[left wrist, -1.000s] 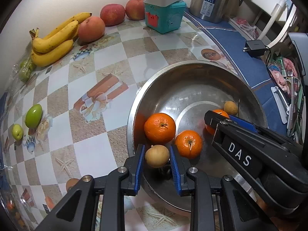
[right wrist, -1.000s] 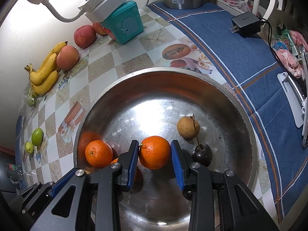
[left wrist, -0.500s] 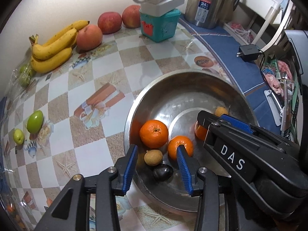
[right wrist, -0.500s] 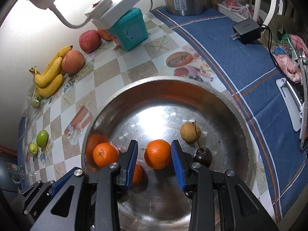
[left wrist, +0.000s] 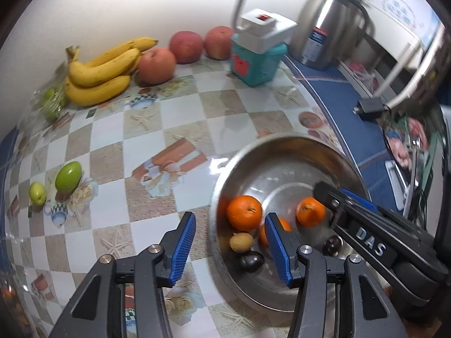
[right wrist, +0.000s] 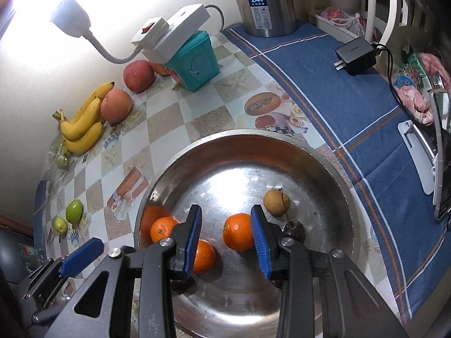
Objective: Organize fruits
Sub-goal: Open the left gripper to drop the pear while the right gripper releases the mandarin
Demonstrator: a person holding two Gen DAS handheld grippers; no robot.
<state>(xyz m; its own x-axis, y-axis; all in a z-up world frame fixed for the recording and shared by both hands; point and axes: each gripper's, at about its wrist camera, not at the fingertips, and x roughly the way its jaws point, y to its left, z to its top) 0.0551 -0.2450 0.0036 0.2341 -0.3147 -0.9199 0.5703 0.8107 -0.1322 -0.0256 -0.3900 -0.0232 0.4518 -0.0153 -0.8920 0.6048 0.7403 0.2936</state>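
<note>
Left hand-held gripper, jaws just opened and empty, straddles the steel bowl rim; only this view shows the dark fruit. Right hand-held gripper, released, brackets an orange lying in the bowl.

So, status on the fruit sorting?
Left gripper jaws just been opening, empty. Right gripper open over orange lying in bowl. Nothing in the way.
</note>
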